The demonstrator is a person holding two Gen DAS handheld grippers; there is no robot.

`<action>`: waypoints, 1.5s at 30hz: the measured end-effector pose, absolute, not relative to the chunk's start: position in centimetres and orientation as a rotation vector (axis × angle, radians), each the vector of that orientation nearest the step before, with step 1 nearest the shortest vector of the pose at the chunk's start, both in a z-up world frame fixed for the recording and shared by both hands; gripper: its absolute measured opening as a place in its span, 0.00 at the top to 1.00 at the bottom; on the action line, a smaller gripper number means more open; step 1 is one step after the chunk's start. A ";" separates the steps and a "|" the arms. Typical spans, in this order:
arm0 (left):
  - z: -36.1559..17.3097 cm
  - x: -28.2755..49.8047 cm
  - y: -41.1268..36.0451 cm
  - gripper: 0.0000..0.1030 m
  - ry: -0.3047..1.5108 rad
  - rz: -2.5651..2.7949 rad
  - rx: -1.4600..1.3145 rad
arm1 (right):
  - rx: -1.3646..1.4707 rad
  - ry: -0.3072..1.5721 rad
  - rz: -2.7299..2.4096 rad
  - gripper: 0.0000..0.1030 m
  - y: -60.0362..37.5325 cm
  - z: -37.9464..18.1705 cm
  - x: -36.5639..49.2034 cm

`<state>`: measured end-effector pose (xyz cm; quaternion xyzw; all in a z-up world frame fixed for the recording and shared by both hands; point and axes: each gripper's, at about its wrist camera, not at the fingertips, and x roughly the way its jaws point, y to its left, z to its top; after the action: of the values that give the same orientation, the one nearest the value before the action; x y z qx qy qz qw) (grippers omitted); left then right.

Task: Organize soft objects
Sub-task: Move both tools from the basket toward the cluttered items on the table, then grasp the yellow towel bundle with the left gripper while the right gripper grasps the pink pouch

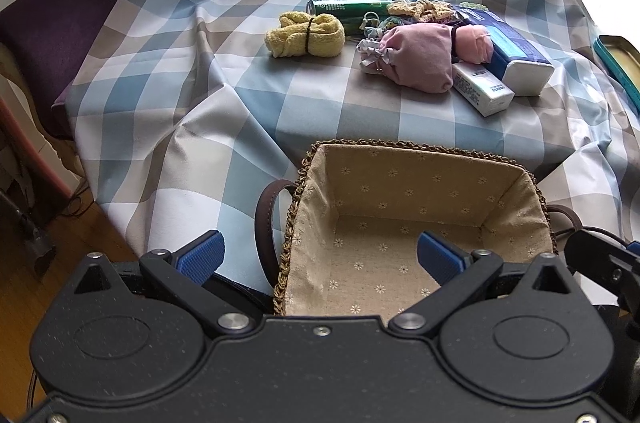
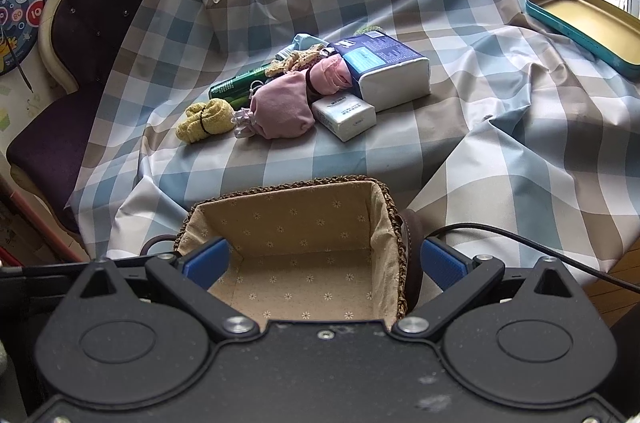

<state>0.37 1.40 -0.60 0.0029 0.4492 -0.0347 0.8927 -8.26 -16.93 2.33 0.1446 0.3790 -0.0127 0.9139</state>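
A blue-and-grey checked cloth covers the table by a bright window. Beyond the empty lined basket lies the pile: a yellow towel bundle on its left edge, a pink cloth pouch in the middle, tissue packs to the right. The towel and pouch look light, limp and compressible; I would pinch the towel at its dark band, where it is tightest. The left gripper and right gripper both stand wide apart over the basket, holding and touching nothing.
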 end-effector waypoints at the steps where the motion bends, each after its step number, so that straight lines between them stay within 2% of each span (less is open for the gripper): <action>1: -0.6 0.5 1.5 0.03 0.931 -0.073 0.005 | 0.295 0.772 -0.025 0.01 -16.9 2.4 -8.2; 14: 0.3 5.4 1.9 0.03 0.871 -0.082 0.018 | 0.295 0.643 -0.043 0.01 -17.6 3.3 -3.4; 22: -0.7 9.4 2.1 0.03 0.901 -0.079 0.019 | 0.302 0.724 -0.070 0.01 -18.1 0.9 1.9; 33: -2.4 14.1 3.0 0.03 0.944 -0.053 0.004 | 0.265 0.828 -0.121 0.16 -18.0 -2.4 7.9; 45: -3.2 20.5 3.0 0.03 0.894 -0.029 0.028 | 0.256 0.852 -0.107 0.17 -17.4 -4.0 10.1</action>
<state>20.48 2.96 -3.20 0.0135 0.4324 -0.0140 0.9015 10.06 -17.42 -4.03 0.1237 0.4119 -0.0517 0.9013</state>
